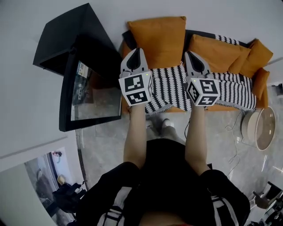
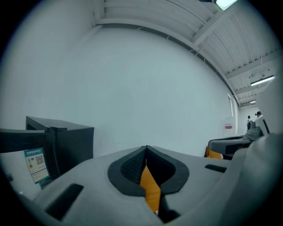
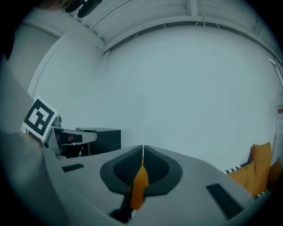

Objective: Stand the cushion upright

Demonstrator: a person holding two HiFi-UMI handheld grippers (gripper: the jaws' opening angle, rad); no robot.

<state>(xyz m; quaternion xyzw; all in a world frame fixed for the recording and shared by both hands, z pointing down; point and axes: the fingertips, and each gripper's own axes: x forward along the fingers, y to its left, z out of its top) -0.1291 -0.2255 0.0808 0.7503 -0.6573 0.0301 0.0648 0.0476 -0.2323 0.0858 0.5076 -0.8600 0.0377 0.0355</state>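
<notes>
Left claw (image 1: 138, 52) clenched on a fold of orange fabric; its own view shows the pads pinched together with the cloth (image 2: 151, 187) running down between them. Right claw (image 1: 191, 54) the same: jaws closed on an orange strip (image 3: 140, 183). Both grip the one cushion (image 1: 159, 37), top centre of the head view, left claw at its left edge, right claw at its right edge.

Progress: cushion looks raised, broad face toward the camera, top edge up near the wall (image 1: 132, 11), above the striped throw (image 1: 172, 88) on the sofa (image 1: 261, 81). Judged close to upright. Whether its lower edge sits on the seat cannot be told; the claws cover that part. Left to do, by my reading: settle it against the sofa back, let go, check that it stands alone.

Pose: both forearms (image 1: 135, 132) stretched forward, side by side, roughly parallel. Claws point about level at the wall; both claw views show mostly wall and ceiling. Black cabinet (image 1: 66, 39) upper left, well apart from the cushion.
</notes>
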